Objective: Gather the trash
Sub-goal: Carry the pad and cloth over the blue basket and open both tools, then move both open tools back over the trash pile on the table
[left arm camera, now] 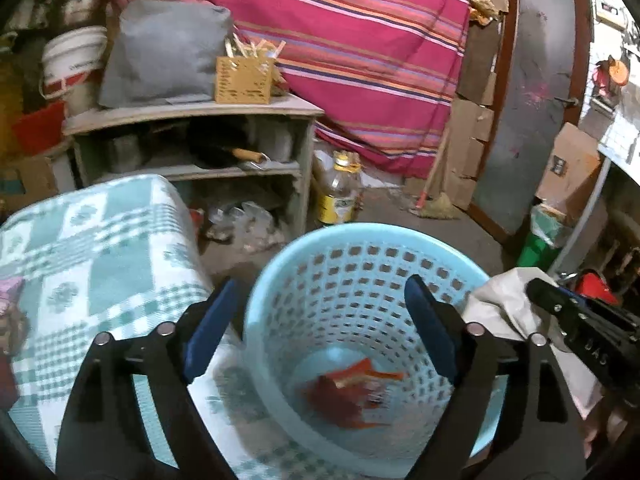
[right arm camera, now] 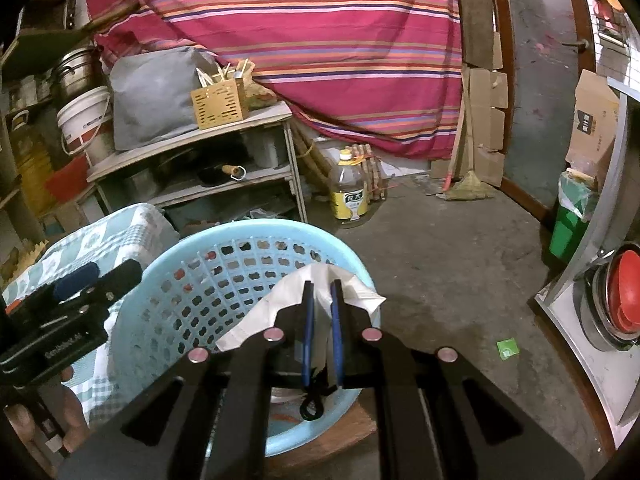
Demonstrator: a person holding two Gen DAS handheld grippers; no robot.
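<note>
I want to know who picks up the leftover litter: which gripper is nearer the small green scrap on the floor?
Right. The right gripper, shut on white paper over the blue basket rim, has the green scrap on the floor beside it. The left gripper hangs open over the basket's far side.

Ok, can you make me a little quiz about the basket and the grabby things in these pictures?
1. True or false: the left hand-held gripper is clamped on something.
2. What does the right hand-held gripper hold? A) crumpled white paper B) a glass cup C) a metal spoon
3. Fill in: a red and orange wrapper lies at the bottom of the pale blue perforated plastic ____.

Key: 1 false, its jaws stand wide apart above the basket with nothing between them. 2 A, the crumpled white paper. 3 basket.
</note>
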